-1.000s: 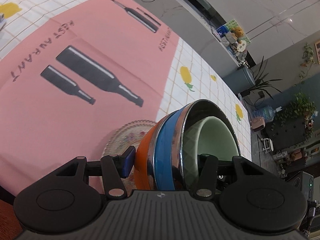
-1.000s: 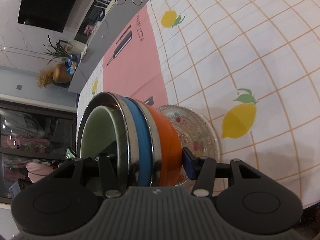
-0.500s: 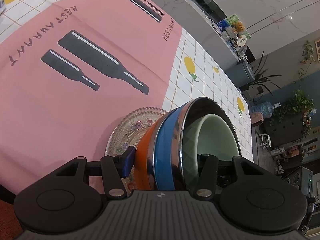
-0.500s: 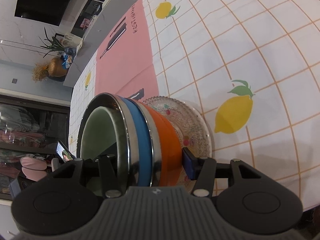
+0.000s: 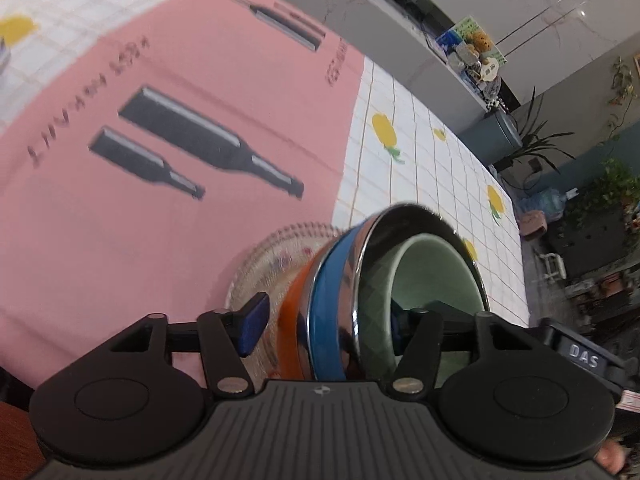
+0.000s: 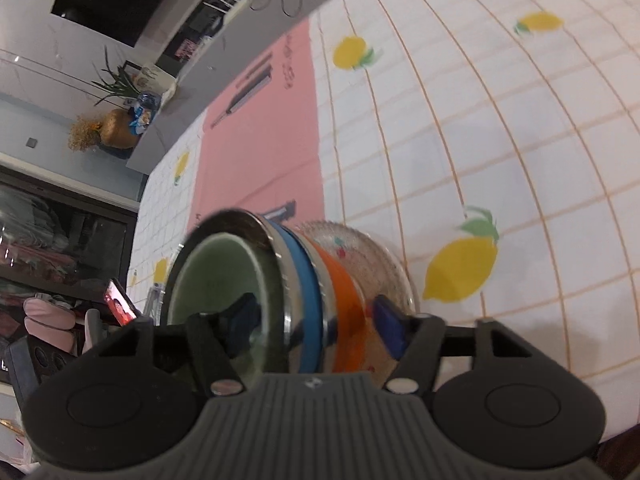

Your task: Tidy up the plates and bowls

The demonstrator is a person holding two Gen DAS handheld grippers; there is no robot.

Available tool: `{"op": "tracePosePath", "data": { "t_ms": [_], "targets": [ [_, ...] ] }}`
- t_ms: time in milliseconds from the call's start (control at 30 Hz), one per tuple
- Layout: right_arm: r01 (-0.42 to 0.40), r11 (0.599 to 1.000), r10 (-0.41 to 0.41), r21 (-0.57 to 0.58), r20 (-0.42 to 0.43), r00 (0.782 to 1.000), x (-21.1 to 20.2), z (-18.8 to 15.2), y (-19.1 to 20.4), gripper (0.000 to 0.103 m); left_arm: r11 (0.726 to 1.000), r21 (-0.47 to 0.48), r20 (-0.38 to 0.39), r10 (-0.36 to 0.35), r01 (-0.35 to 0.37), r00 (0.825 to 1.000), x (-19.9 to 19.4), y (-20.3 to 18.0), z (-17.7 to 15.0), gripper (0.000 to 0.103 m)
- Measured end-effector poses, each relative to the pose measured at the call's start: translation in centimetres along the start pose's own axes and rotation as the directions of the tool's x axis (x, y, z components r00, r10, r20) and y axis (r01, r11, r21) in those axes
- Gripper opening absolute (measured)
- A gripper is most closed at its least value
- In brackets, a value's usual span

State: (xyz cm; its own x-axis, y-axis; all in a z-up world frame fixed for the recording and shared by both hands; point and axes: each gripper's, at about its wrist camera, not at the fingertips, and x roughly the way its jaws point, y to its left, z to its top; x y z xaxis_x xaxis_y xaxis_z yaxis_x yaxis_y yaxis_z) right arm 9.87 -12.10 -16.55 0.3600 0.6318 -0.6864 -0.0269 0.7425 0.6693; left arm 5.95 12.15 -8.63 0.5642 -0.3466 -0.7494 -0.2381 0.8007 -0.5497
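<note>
A stack of nested bowls sits on a patterned glass plate (image 5: pixel 276 256): an orange bowl (image 5: pixel 292 320), a blue steel-rimmed bowl (image 5: pixel 326 300) and a pale green bowl (image 5: pixel 436 276) inside. My left gripper (image 5: pixel 324 326) spans the stack's rim, one blue pad (image 5: pixel 252 316) outside by the plate and one finger inside the green bowl; a gap shows at the outer pad. In the right wrist view my right gripper (image 6: pixel 316 320) straddles the opposite side of the stack, orange bowl (image 6: pixel 344 292), blue bowl (image 6: pixel 304 280), green bowl (image 6: pixel 216 276), plate (image 6: pixel 376 256), in the same way.
The stack stands at the edge of a pink placemat (image 5: pixel 160 80) printed with bottles, on a white checked tablecloth with lemons (image 6: pixel 460 268). A grey counter (image 5: pixel 400 40) runs beyond the table's far side. A phone and chairs (image 6: pixel 120 304) are off the table's side.
Both grippers have loosened: their pads have drawn apart from the stack. The views have shifted and blurred, and the stack and plate look smaller and farther in both.
</note>
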Motion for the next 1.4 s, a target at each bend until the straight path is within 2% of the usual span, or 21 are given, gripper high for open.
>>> {"op": "tracePosePath", "data": {
  "t_ms": [100, 267, 367, 467, 567, 733, 867, 933, 1033, 1133, 1200, 1300, 1400],
  "targets": [
    [0.004, 1.000, -0.004, -0.026, 0.021, 1.000, -0.6, 0.2, 0.3, 0.067, 1.000, 0.028, 0.038, -0.007, 0.006, 0.999, -0.9, -0.4, 0.1, 0.080],
    [0.041, 0.995, -0.035, -0.093, 0.064, 0.997, -1.8, -0.1, 1.1, 0.071, 0.986, 0.144, 0.146, 0.065, -0.087, 0.987, -2.8, -2.3, -0.1, 0.082],
    [0.081, 0.987, -0.067, -0.140, 0.100, 0.993, -2.8, -0.3, 1.5, 0.073, 0.965, 0.237, 0.218, 0.062, -0.115, 0.974, -4.4, -4.0, -0.4, 0.082],
    [0.145, 0.969, -0.115, -0.201, 0.151, 0.982, -3.8, -0.6, 2.3, 0.074, 0.931, 0.334, 0.268, 0.054, -0.146, 0.962, -5.9, -6.0, -0.9, 0.082],
    [0.208, 0.940, -0.152, -0.269, 0.212, 0.965, -5.3, -1.1, 3.1, 0.076, 0.887, 0.427, 0.298, 0.046, -0.176, 0.953, -7.1, -8.2, -1.8, 0.082],
    [0.302, 0.885, -0.193, -0.354, 0.310, 0.931, -8.1, -2.2, 4.3, 0.078, 0.823, 0.539, 0.309, 0.006, -0.181, 0.951, -8.5, -11.1, -3.6, 0.082],
    [0.352, 0.845, -0.197, -0.402, 0.377, 0.905, -10.6, -3.5, 4.6, 0.080, 0.756, 0.629, 0.309, -0.028, -0.182, 0.951, -9.5, -12.9, -5.4, 0.082],
    [0.370, 0.830, -0.193, -0.417, 0.409, 0.892, -11.8, -4.2, 4.5, 0.082, 0.721, 0.666, 0.310, -0.036, -0.190, 0.950, -9.9, -13.5, -6.5, 0.082],
    [0.394, 0.815, -0.196, -0.424, 0.439, 0.877, -13.2, -5.2, 4.1, 0.085, 0.683, 0.704, 0.307, -0.045, -0.195, 0.951, -10.3, -14.0, -8.0, 0.082],
    [0.412, 0.808, -0.204, -0.421, 0.456, 0.867, -14.5, -6.4, 3.5, 0.086, 0.666, 0.719, 0.302, -0.042, -0.198, 0.952, -10.6, -13.9, -9.4, 0.082],
    [0.431, 0.798, -0.217, -0.422, 0.466, 0.858, -15.0, -7.3, 3.2, 0.086, 0.656, 0.722, 0.322, -0.040, -0.219, 0.946, -10.7, -13.8, -10.5, 0.082],
    [0.472, 0.761, -0.238, -0.445, 0.486, 0.841, -15.3, -9.1, 3.1, 0.087, 0.619, 0.745, 0.346, -0.040, -0.249, 0.937, -10.7, -13.7, -12.2, 0.082],
    [0.516, 0.716, -0.257, -0.470, 0.509, 0.821, -15.2, -10.9, 2.9, 0.089, 0.616, 0.746, 0.344, -0.033, -0.252, 0.938, -10.5, -13.5, -13.2, 0.082]
  ]
}}
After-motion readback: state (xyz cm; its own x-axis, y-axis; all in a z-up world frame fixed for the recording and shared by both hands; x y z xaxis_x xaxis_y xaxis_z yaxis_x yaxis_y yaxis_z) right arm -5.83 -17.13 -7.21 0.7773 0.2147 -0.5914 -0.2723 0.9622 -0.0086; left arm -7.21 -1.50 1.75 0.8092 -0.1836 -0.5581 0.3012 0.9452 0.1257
